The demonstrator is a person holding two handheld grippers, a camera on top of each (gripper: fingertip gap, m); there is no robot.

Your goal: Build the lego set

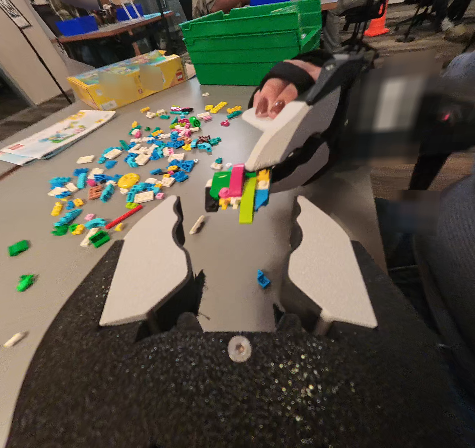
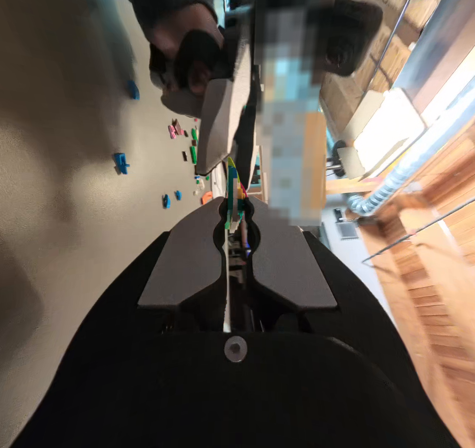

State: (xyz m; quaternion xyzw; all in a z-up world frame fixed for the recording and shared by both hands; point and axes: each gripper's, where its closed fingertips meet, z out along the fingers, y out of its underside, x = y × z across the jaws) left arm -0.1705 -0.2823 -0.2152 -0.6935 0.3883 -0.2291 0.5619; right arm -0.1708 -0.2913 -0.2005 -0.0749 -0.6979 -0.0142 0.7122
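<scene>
In the left wrist view, the left gripper [image 1: 237, 205] is sitting low in the frame with its jaws standing wide apart and nothing between them, only the grey table [image 1: 231, 268] and a small blue brick [image 1: 263, 279] showing through the gap. Just above it, right of centre, the right gripper [image 1: 257, 176] is reaching in from the upper right, a hand [image 1: 280, 93] wrapping its handle, and its jaws are clamping the partly built lego model [image 1: 239, 191], which is hanging clear of the table. The model's lime-green plate [image 1: 247, 201] is running nearly top to bottom, its free end pointing toward the lower edge of the frame, with a pink piece [image 1: 236, 180] lying alongside it. Loose bricks [image 1: 144, 158] are lying scattered over the left half, with an instruction booklet [image 1: 56, 133] at the left edge, a yellow box [image 1: 128, 78] behind it and stacked green bins [image 1: 244, 45] at upper centre. In the right wrist view, which is rolled sideways, the right gripper [image 2: 235, 204] is pinching the model [image 2: 233, 199] edge-on at the tips, its long axis running up the frame, and the left gripper [image 2: 218, 163] is hovering just beyond it, with a few bricks [image 2: 120, 163] on the table at the left.
</scene>
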